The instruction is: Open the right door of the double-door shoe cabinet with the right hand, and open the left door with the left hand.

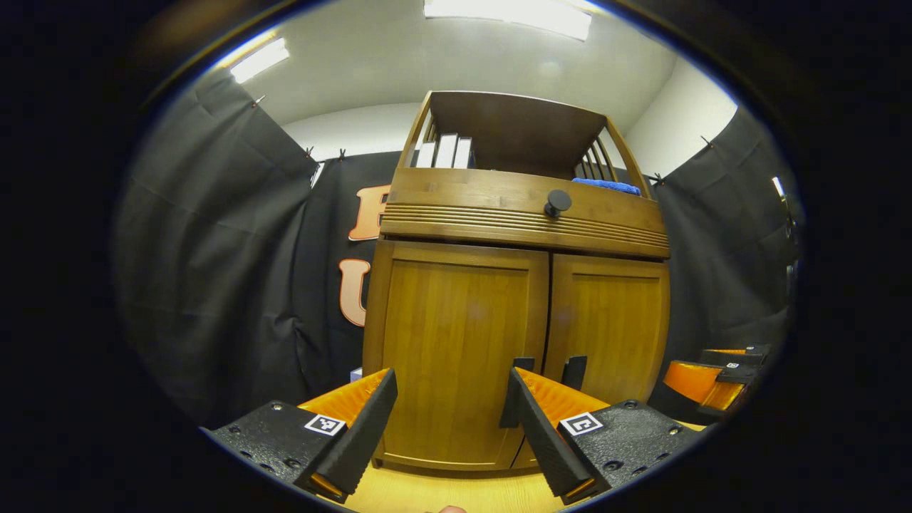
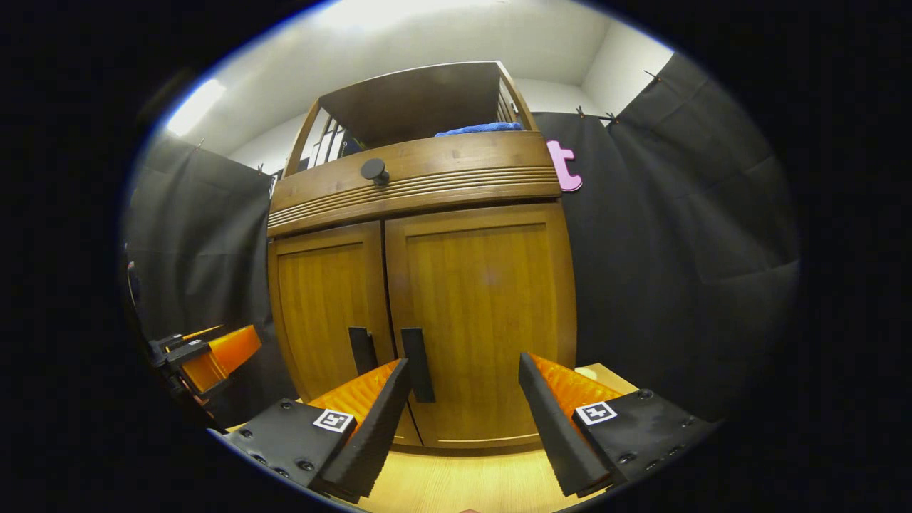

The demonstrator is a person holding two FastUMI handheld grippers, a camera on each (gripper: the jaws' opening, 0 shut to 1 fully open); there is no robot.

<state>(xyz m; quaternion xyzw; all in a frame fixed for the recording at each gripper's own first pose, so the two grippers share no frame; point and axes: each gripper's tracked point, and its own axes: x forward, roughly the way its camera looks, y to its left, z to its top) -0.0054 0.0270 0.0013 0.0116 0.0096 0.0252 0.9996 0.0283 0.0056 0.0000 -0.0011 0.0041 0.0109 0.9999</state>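
A wooden shoe cabinet stands ahead with both doors closed. In the left gripper view its left door [image 1: 456, 349] faces my left gripper [image 1: 451, 392], which is open and a short way in front; the door's dark handle [image 1: 514, 392] sits just behind my right-hand finger. The right door [image 1: 609, 324] and its handle [image 1: 573, 372] lie beside it. In the right gripper view the right door [image 2: 484, 313] faces my right gripper [image 2: 463, 381], also open, with its handle [image 2: 417, 363] by my left-hand finger. The left door [image 2: 324, 299] and its handle [image 2: 362, 350] sit further left.
A drawer with a round dark knob [image 1: 557, 202] runs above the doors. The open top shelf holds books [image 1: 445, 151] and a blue cloth [image 1: 605, 185]. Black cloth walls close in both sides. The cabinet stands on a light wooden surface [image 2: 456, 484].
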